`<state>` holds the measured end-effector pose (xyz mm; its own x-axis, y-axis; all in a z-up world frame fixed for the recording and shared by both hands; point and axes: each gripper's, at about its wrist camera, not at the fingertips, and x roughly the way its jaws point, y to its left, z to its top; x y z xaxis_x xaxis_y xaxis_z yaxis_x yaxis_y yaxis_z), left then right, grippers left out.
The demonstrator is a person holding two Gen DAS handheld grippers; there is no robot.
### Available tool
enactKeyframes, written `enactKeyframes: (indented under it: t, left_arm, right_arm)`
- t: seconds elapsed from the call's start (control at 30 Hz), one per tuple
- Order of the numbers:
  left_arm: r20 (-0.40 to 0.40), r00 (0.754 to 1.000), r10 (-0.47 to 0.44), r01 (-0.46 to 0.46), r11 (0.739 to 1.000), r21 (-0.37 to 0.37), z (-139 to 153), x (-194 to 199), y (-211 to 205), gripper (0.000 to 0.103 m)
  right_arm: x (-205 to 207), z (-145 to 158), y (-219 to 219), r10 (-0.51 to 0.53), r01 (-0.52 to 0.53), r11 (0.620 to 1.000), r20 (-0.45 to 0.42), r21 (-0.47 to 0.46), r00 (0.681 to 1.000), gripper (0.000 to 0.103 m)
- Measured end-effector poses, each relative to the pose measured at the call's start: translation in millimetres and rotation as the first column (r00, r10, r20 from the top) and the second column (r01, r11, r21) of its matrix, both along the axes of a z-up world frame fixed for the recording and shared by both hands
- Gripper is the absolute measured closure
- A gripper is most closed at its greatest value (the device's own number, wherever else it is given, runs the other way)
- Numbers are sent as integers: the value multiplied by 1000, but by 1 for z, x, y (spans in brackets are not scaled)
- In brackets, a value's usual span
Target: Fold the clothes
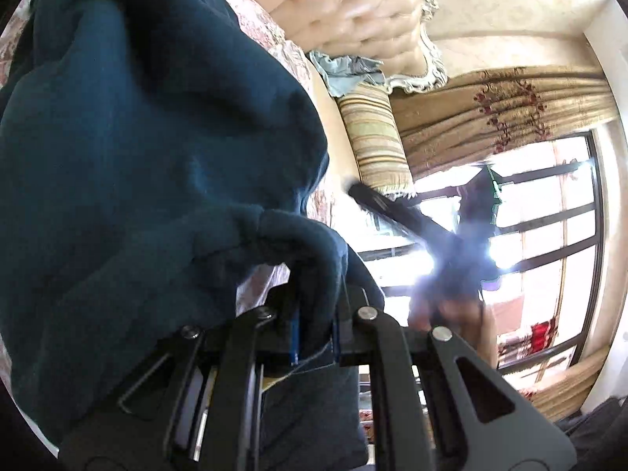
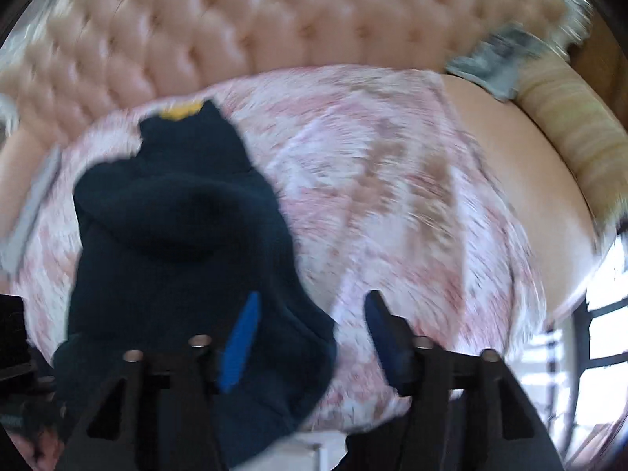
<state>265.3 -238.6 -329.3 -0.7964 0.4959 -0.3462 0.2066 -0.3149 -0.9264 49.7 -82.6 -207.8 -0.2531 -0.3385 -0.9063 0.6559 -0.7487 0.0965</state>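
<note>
One dark teal garment [image 1: 149, 165] is in play, and two grippers. There is one bed, covered by one pink-and-white patterned bedspread [image 2: 384, 196], with one tufted peach headboard [image 2: 274, 19] behind it. At the headboard's 3 o'clock end lie one striped bolster [image 2: 581, 133] and one small grey-blue cloth [image 2: 490, 66]. In the left wrist view one window with dark bars [image 1: 549, 235] glares at 3 o'clock under one gold curtain valance [image 1: 490, 114].

The left gripper [image 1: 316, 333] has its jaws closed narrow on a bunched fold of the garment, the cloth pinched between the blue pads. From that pinch the fabric rises and spreads toward 10 and 11 o'clock, filling most of the left half of the left wrist view, with another flap hanging below the jaws at 6 o'clock.

The right gripper [image 2: 310, 337] has its jaws spread wide and holds nothing. In its blurred view the garment lies in a heap on the bedspread, running from 11 o'clock down to 7 o'clock. The cloth lies behind the left blue finger [image 2: 241, 341] and reaches partly into the gap between the jaws; the right finger [image 2: 382, 329] stands over bare bedspread, apart from the fabric. A small yellow patch [image 2: 182, 112] shows at the garment's far end, near the headboard.
</note>
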Motion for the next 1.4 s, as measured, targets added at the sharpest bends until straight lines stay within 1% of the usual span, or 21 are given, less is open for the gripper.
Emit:
enactKeyframes:
  t: [0.03, 0.13, 0.23, 0.3, 0.4, 0.47, 0.6, 0.7, 0.77, 0.87, 0.9, 0.97, 1.0, 1.03, 1.07, 1.1, 1.17, 1.2, 1.23, 1.3, 1.4]
  left_arm:
    - [16, 1000, 10, -11, 1000, 1, -2, -2, -2, 90]
    - [40, 998, 42, -43, 999, 15, -4, -3, -9, 90]
    - [52, 996, 73, -75, 997, 35, -4, -3, -17, 90]
    - [49, 996, 77, -80, 996, 45, -3, -4, -19, 90]
    - [40, 996, 79, -82, 995, 54, 3, -6, -16, 90]
    - [35, 997, 75, -77, 996, 53, 8, -9, -12, 90]
    - [35, 997, 68, -69, 997, 35, 19, -15, -5, 90]
    - [24, 998, 60, -60, 998, 34, 20, -16, -5, 90]
    - [16, 998, 54, -55, 998, 34, 21, -17, -4, 90]
    - [5, 999, 46, -46, 998, 33, 23, -17, -3, 90]
    - [1, 999, 43, -43, 999, 32, 24, -18, -3, 90]
    - [-6, 999, 41, -41, 999, 13, 29, -18, -2, 90]
    - [-9, 999, 41, -41, 999, 0, 31, -18, -3, 90]
    - [-12, 999, 40, -41, 999, -12, 34, -18, -4, 90]
    - [-16, 999, 40, -41, 999, -24, 37, -17, -5, 90]
    - [-19, 999, 40, -41, 999, -37, 40, -17, -6, 90]
    - [-32, 999, 41, -43, 998, -49, 45, -17, -9, 84]
    - [-39, 998, 46, -48, 998, -48, 47, -15, -11, 68]
    - [-53, 997, 49, -52, 998, -43, 49, -13, -14, 45]
    - [-98, 994, 41, -44, 999, -26, 57, -5, -19, 37]
    - [-157, 986, 52, -60, 997, -44, 71, 25, -29, 36]
  right_arm:
    - [2, 5, 12, -12, 13, 999, 22, -39, 1000, 33]
    - [13, 14, 36, -3, 18, 992, 115, -125, 993, 30]
    - [30, 16, 45, 84, -48, 979, 172, -200, 982, 26]
    - [43, 10, 45, 131, -87, 973, 199, -215, 971, 23]
    - [59, -7, 35, 170, -116, 970, 251, -213, 953, 23]
    - [68, -16, 24, 191, -137, 967, 256, -213, 948, 23]
    - [90, -23, 1, 262, -218, 953, 210, -209, 942, 23]
    - [103, -19, -6, 325, -267, 931, 226, -249, 918, 23]
    - [110, -13, -6, 360, -299, 915, 213, -270, 908, 23]
    - [111, -10, -7, 361, -300, 910, 193, -286, 912, 22]
    - [110, -11, -8, 360, -294, 909, 199, -295, 912, 22]
    - [106, -18, -12, 362, -276, 903, 238, -329, 901, 23]
    - [104, -19, -13, 366, -270, 899, 253, -344, 896, 27]
    - [103, -18, -14, 372, -269, 894, 260, -358, 891, 56]
    - [103, -14, -15, 387, -280, 886, 257, -371, 886, 74]
    - [105, -7, -16, 414, -310, 872, 234, -378, 880, 88]
    - [113, 7, -16, 462, -375, 847, 172, -377, 870, 90]
    - [117, 13, -17, 480, -400, 837, 148, -374, 865, 90]
    - [119, 19, -17, 490, -415, 831, 137, -371, 861, 90]
    - [117, 33, -17, 489, -415, 827, 120, -379, 864, 90]
    - [98, 63, -12, 455, -352, 810, 124, -468, 882, 90]
